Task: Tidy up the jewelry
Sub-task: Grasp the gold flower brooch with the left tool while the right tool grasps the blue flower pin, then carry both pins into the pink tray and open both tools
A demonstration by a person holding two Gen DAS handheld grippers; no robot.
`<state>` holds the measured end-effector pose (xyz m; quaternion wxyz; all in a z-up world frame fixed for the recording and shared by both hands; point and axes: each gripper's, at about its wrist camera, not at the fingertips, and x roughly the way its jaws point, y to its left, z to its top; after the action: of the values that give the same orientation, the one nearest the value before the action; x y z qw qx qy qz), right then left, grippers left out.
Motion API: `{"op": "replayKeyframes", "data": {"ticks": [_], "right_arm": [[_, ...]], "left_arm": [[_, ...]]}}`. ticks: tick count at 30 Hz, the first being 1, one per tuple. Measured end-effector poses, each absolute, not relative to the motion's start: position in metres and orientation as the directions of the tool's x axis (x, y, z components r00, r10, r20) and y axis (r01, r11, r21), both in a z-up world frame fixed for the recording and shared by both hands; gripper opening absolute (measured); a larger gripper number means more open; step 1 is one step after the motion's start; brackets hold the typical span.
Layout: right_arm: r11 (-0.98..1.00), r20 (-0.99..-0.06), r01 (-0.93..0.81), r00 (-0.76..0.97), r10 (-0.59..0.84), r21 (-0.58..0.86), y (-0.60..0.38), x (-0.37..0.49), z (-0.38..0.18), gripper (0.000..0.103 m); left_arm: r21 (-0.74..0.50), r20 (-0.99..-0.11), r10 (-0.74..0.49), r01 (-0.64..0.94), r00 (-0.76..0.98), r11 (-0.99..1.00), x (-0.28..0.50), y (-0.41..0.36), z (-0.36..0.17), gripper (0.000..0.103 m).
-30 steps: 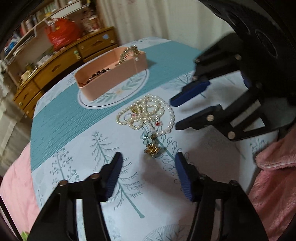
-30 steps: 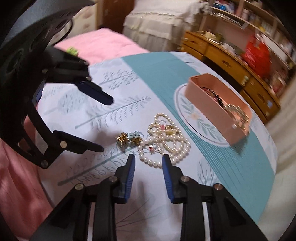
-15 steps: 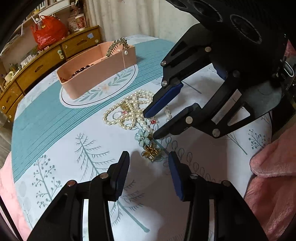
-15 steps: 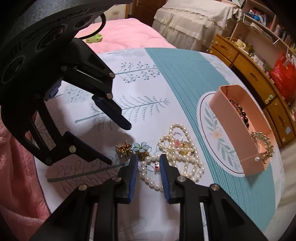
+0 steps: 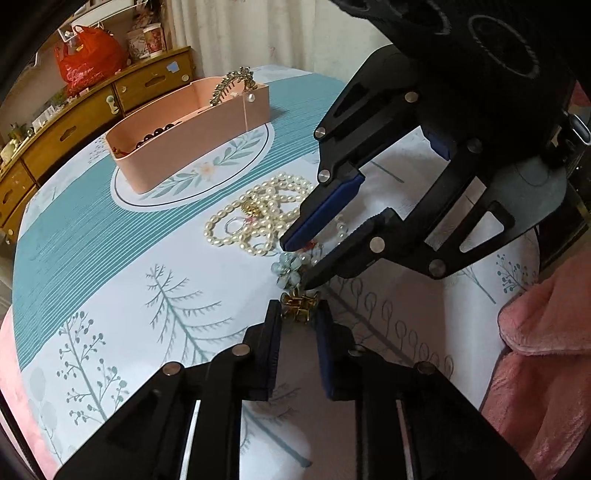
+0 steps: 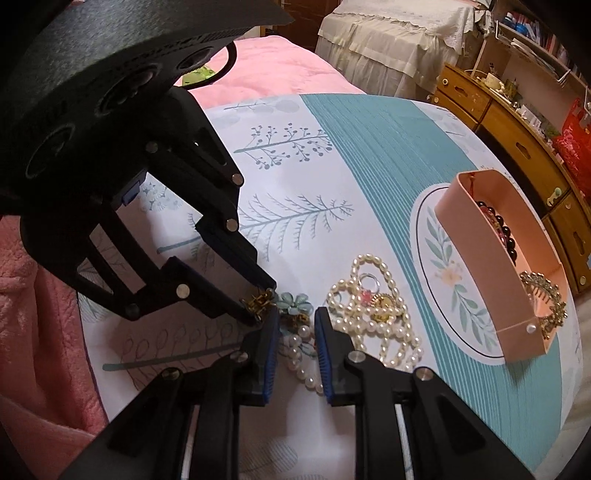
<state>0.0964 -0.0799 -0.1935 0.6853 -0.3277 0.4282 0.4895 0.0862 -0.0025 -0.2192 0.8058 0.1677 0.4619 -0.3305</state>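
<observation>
my left tongs (image 5: 298, 314) were closing on the gold clip (image 5: 300, 303), right tongs (image 6: 296, 322) closing astride the flower (image 6: 294, 303); tangled pearls (image 6: 373, 317) might drag along.

The two grippers crowd the jewelry heap mid-bench, left gripper (image 5: 298, 315) and right gripper (image 6: 295, 321) nearly touching. The pink box (image 5: 192, 129) blocks the far edge; printed cloth (image 5: 122, 295) beside it lies open.

A long wooden sideboard (image 5: 92, 110) with drawers is seen along the wall, with a red bag (image 5: 88, 61) set on top. Pale curtains (image 5: 258, 33) are hung behind it. A bed under a cream cover (image 6: 399, 40) and a pink quilt (image 6: 280, 70) are shown in the right wrist view.
</observation>
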Motion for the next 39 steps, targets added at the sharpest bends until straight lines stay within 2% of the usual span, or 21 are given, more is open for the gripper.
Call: {"op": "replayKeyframes", "data": {"ticks": [15,25,34,39], "right_arm": [[0.315,-0.916,-0.949,0.146,0.374,-0.022,-0.066,0.101,-0.201,0.015],[0.449,-0.891,-0.893,0.185,0.415,0.024,-0.072,0.112,-0.187,0.013],[0.707,-0.811,-0.685,0.305,0.498,0.177,-0.094,0.140,-0.149,0.013],[0.800,-0.785,-0.558,0.386,0.484,0.219,-0.110,0.158,-0.138,0.013]], "left_arm": [[-0.035,-0.876,-0.314,0.603,0.365,0.797,0.091,0.022,-0.208,0.016],[0.001,-0.886,-0.258,0.558,0.386,0.830,0.098,0.025,-0.181,0.016],[-0.019,-0.875,-0.222,0.428,0.430,0.904,0.131,0.031,-0.145,0.016],[-0.046,-0.859,-0.217,0.352,0.465,0.935,0.162,0.029,-0.128,0.016]]}}
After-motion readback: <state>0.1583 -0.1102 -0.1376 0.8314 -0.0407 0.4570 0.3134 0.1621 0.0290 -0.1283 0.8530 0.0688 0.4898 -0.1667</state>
